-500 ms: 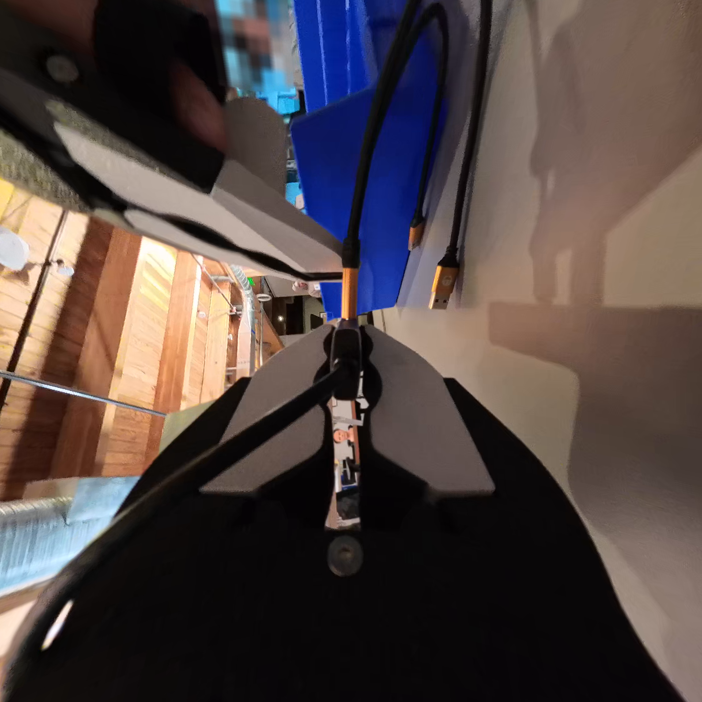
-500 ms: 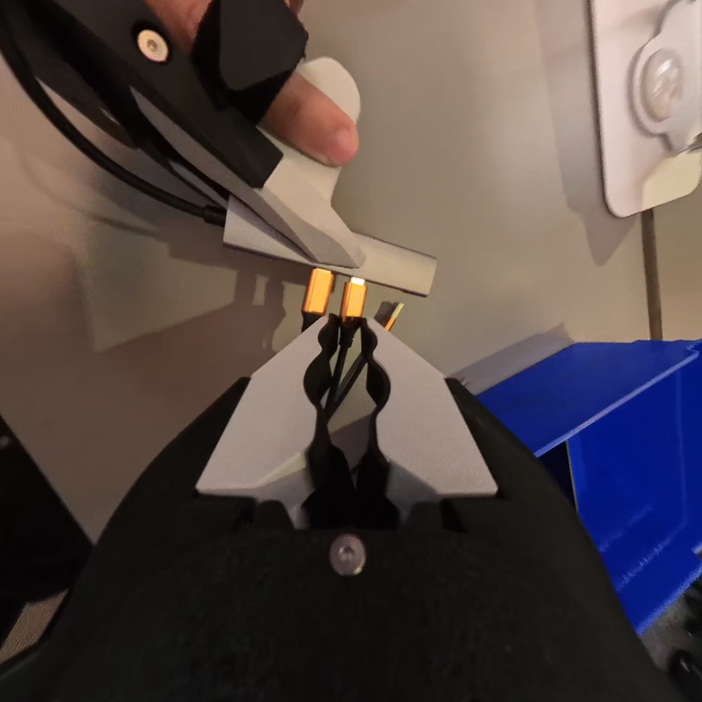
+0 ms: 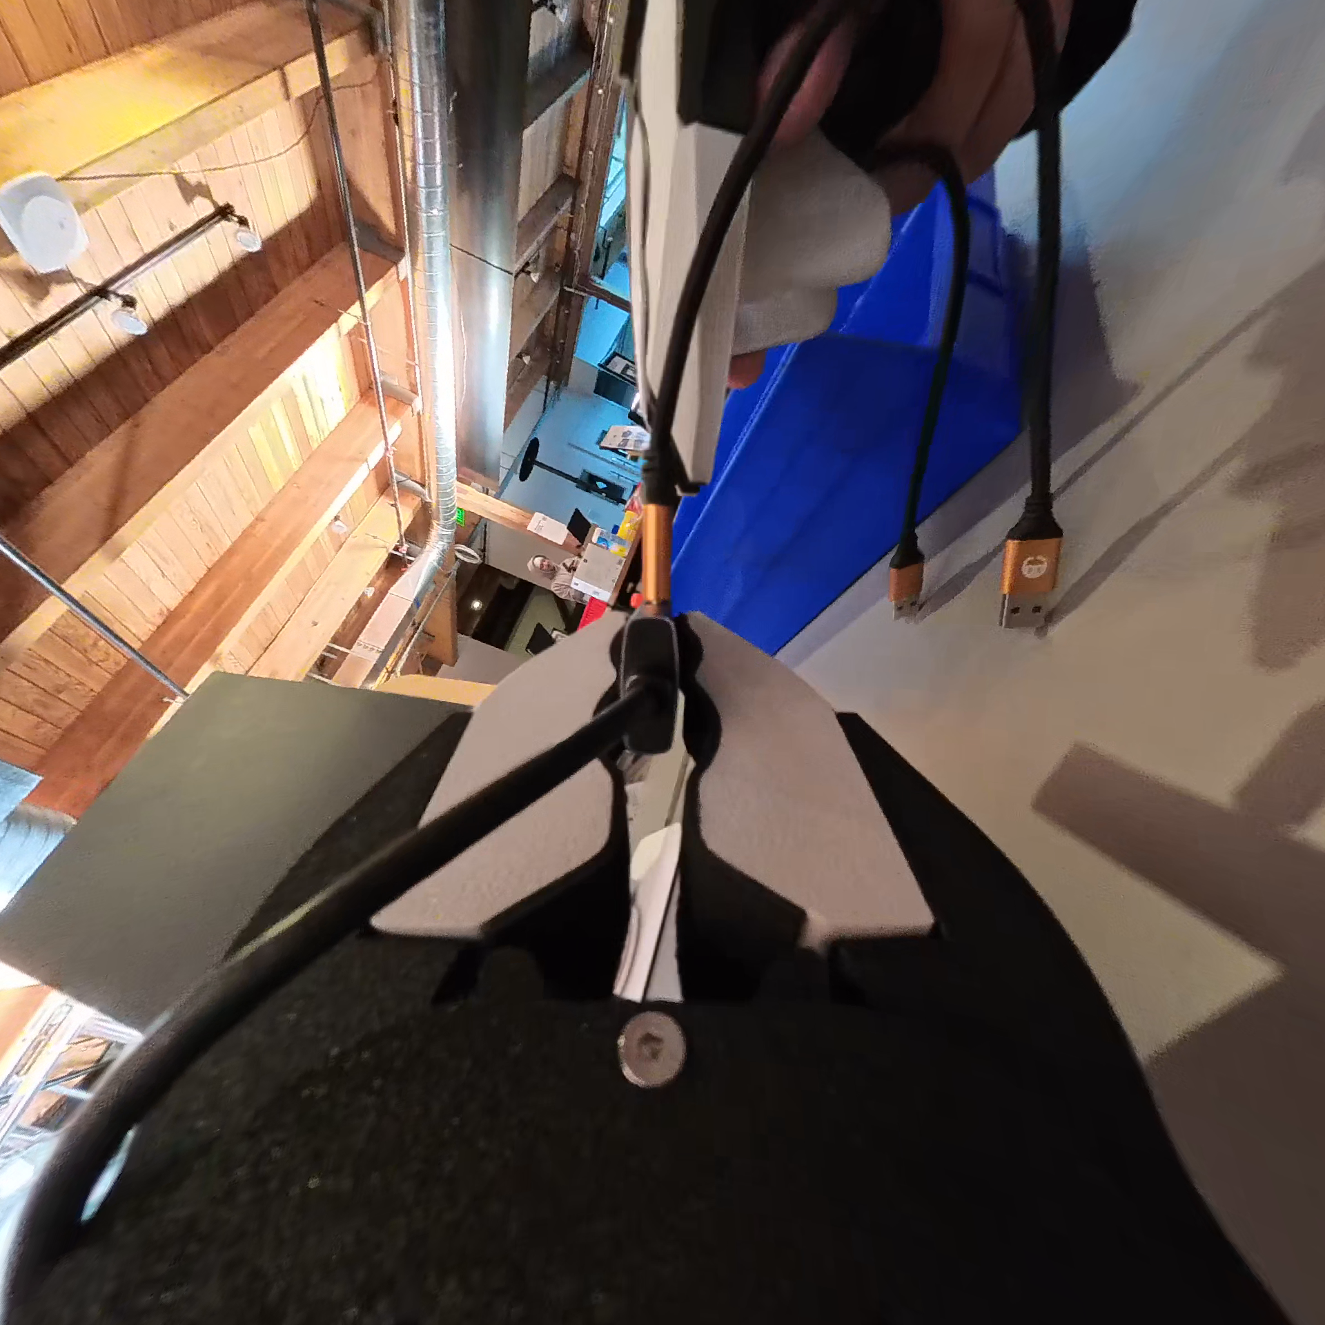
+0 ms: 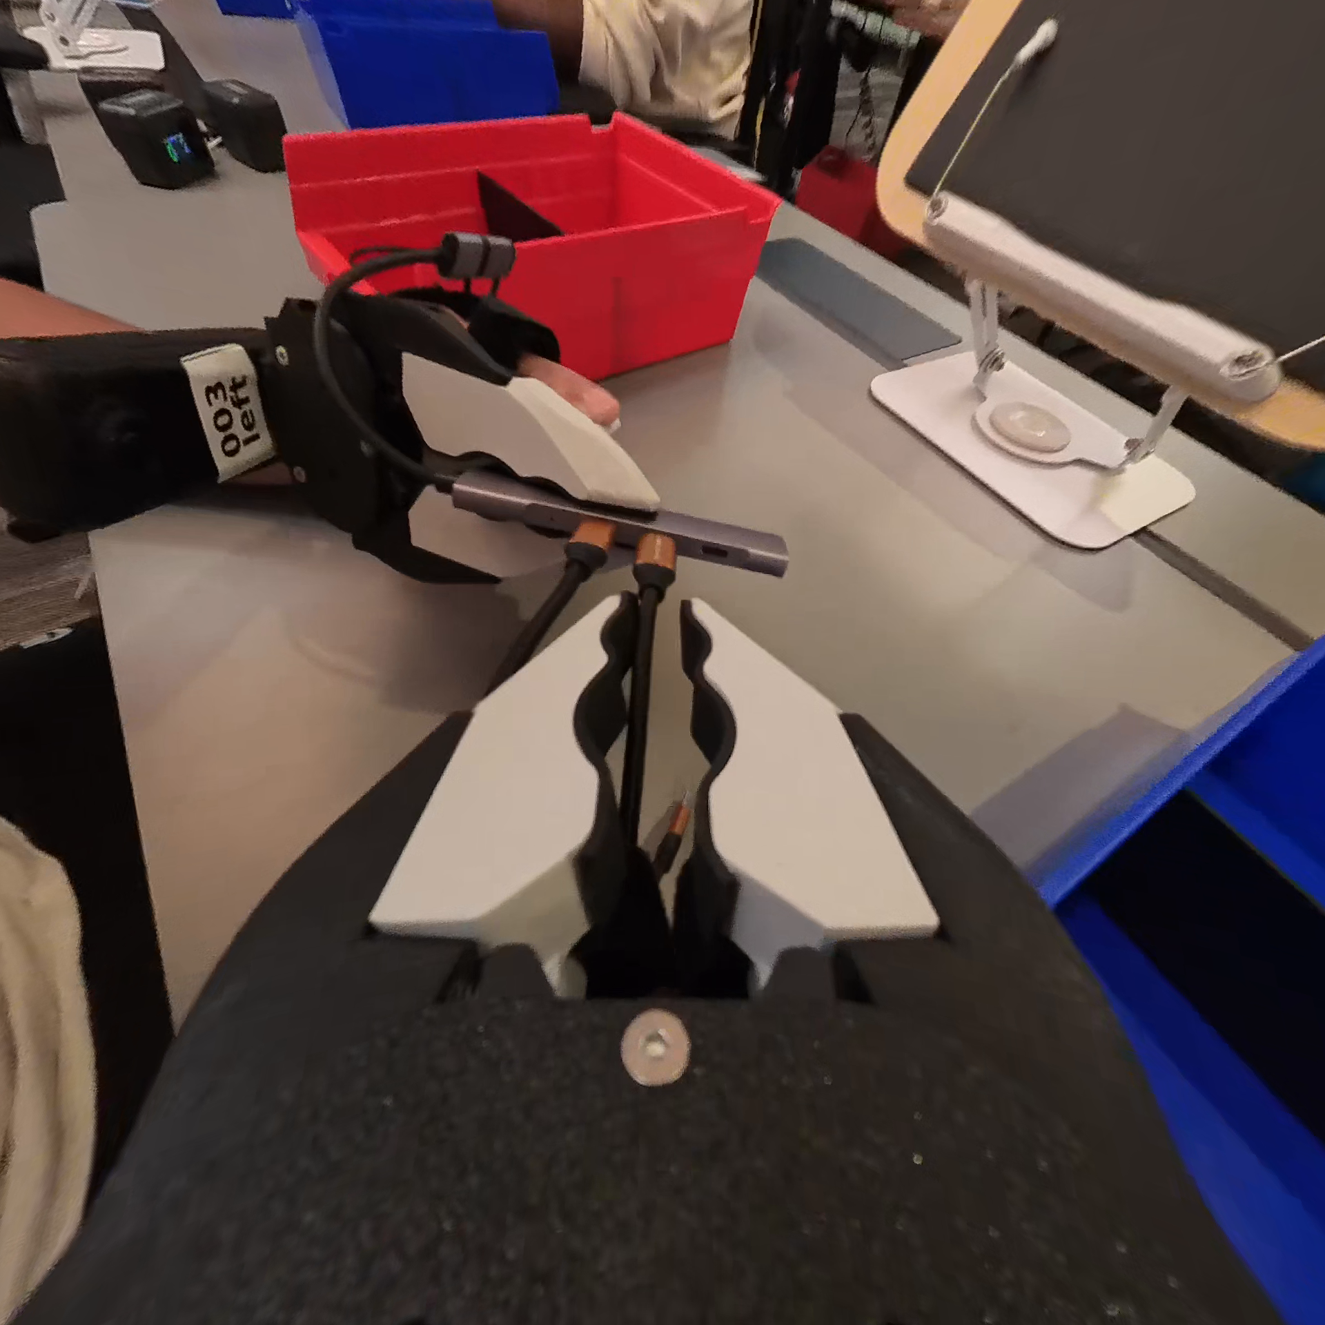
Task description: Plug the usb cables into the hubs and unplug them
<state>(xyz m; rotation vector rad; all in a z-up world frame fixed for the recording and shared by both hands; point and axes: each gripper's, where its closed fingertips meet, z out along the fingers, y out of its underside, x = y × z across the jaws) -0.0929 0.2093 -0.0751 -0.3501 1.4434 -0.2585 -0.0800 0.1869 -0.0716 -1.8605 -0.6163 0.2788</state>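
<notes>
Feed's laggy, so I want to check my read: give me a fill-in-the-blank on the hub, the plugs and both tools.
1. The left tool clamps a slim ___ metal hub.
2. ___ orange-collared plugs sit in the hub's side.
3. The right tool straddles a black cable, jaws ___.
4. Behind the left tool stands a ___ plastic bin.
Missing: grey; two; open; red.

We see a brushed-metal USB hub (image 4: 624, 520), copper-sheened metallic plugs (image 4: 656, 552), a glossy plastic red bin (image 4: 645, 315), and a smooth matt surface (image 4: 896, 588).
</notes>
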